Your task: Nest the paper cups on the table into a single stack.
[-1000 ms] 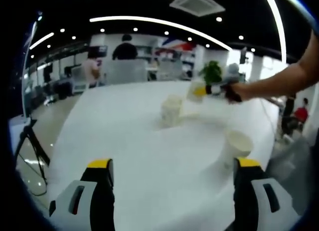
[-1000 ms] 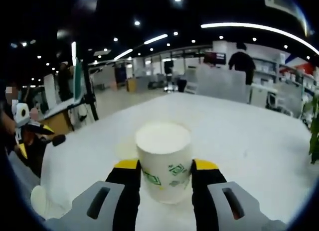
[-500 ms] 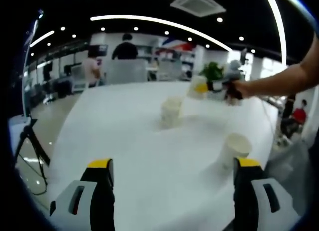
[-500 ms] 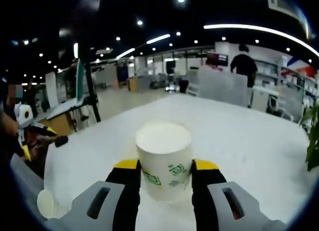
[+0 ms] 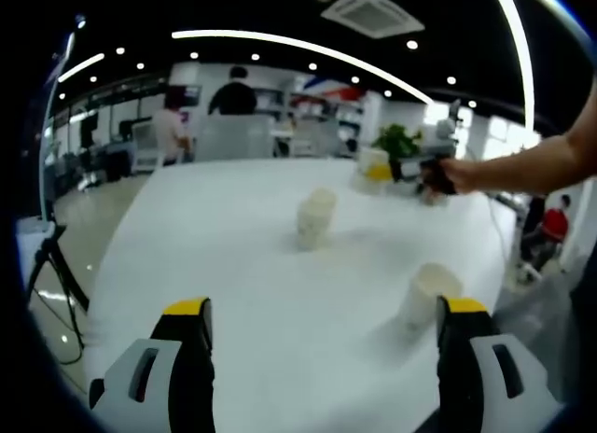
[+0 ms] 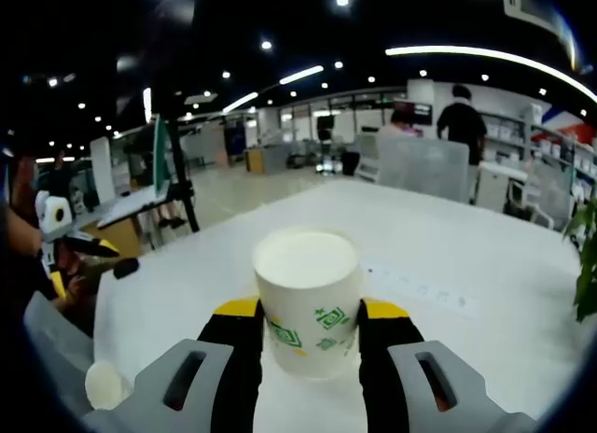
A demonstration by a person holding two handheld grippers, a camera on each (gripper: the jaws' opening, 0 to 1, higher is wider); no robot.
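Held cup: a white paper cup with green marks point(image 6: 308, 302) stands upright, mouth up, long axis up and down, between the yellow-tipped jaws of the right hand-held gripper point(image 6: 309, 314).
Right hand-held gripper: clamped on that cup, one jaw on each side; the left gripper view shows it far off above the bench's far right part, a bare arm point(image 5: 532, 167) behind it.
Middle cup: a plain white paper cup point(image 5: 314, 217) stands near the middle of the bench, leaning a little, mouth up.
Near cup: another white paper cup point(image 5: 429, 294) stands upright, mouth up, just beside the right jaw of the left hand-held gripper point(image 5: 322, 344).
Left hand-held gripper: jaws wide apart, nothing between them.
Bench: big, white and flat point(image 5: 233, 265).
Room: a large office with dark ceiling, small round lights and long bright strips; people stand far back; a green plant point(image 5: 396, 139) is past the bench.
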